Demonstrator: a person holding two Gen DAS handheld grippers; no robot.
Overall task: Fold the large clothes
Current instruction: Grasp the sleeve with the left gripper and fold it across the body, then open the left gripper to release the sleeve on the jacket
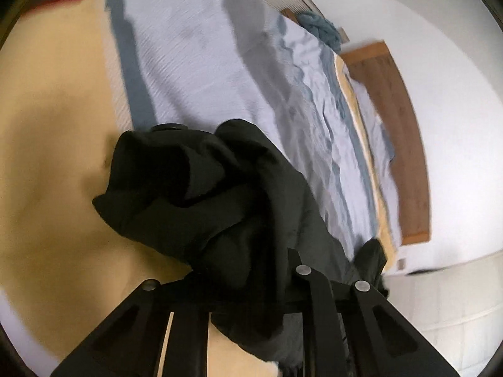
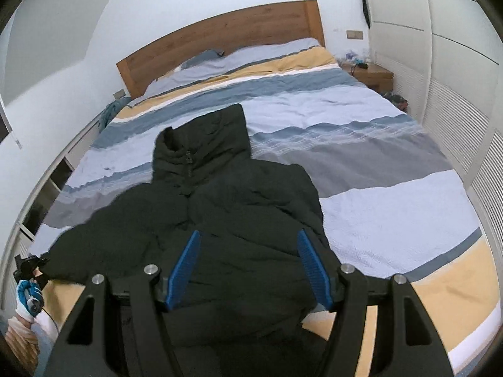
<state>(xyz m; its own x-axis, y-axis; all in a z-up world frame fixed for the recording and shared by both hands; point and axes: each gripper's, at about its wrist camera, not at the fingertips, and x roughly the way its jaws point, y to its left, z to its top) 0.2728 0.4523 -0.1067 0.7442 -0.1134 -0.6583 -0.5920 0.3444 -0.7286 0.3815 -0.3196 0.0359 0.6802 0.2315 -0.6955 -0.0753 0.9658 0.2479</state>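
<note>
Right wrist view: I've got the black jacket (image 2: 232, 220) lying flat on the bed (image 2: 393, 163), centre to lower centre of frame, collar pointing at the wooden headboard (image 2: 220, 31) at the top, zip closed as far as I can see. Right claw (image 2: 248, 267) sits over the jacket's lower half, blue pads (image 2: 184, 270) wide apart, nothing between them. Striped bedspread under it: blue, grey, yellow bands. Nightstand (image 2: 371, 73) upper right, white wardrobe doors (image 2: 456, 62) down the right edge. Left claw (image 2: 30, 265) shows small at lower left of that frame, at the end of a sleeve (image 2: 72, 251), with a blue-gloved hand (image 2: 28, 295) below it. Left wrist view is blurred: a bunch of black fabric (image 1: 220, 194) fills the centre and hides the left claw's (image 1: 239, 270) tips, so I read it as clamped on the sleeve, though the pads themselves aren't visible. Bedspread runs diagonally behind, headboard at right.
</note>
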